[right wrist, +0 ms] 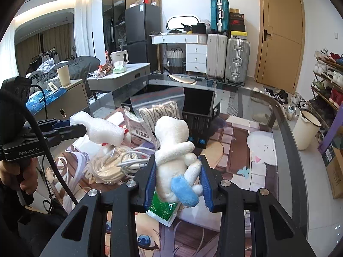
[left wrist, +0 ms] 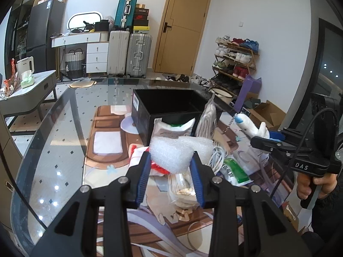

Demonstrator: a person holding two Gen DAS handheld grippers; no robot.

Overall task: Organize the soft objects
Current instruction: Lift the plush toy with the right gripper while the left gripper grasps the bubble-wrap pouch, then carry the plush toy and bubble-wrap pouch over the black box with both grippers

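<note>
Your left gripper (left wrist: 170, 160) is clamped on a white foam piece (left wrist: 171, 155): a lumpy, crinkled wad of packing foam, pressed between the two blue pads and bulging out past them on the far side. In the right wrist view that same foam (right wrist: 103, 129) hangs clear of the table, to the left of the black bin, with your left gripper (right wrist: 74, 126) closed on its end.

Your right gripper (right wrist: 178, 169) is clamped on a white plush toy (right wrist: 175, 150). It has a rounded head pointing away from you, stubby limbs, and a fuzzy blue patch at its near end, which sticks out below the pads. From the left wrist view the plush (left wrist: 251, 127) is held up to the right of the bin, with a small bead chain dangling from it, and your right gripper (left wrist: 271, 138) is closed on it.

Between the two sits the open black bin (left wrist: 165, 111), on a glass table (left wrist: 53, 150) over a printed mat. Just near of the bin lie a clear bag of beige rope (right wrist: 159, 111), a coil of pale cable (right wrist: 111, 167), a green-and-white packet (right wrist: 165, 207) under your right gripper, and a red-and-white cloth (left wrist: 150, 167) under your left.
</note>
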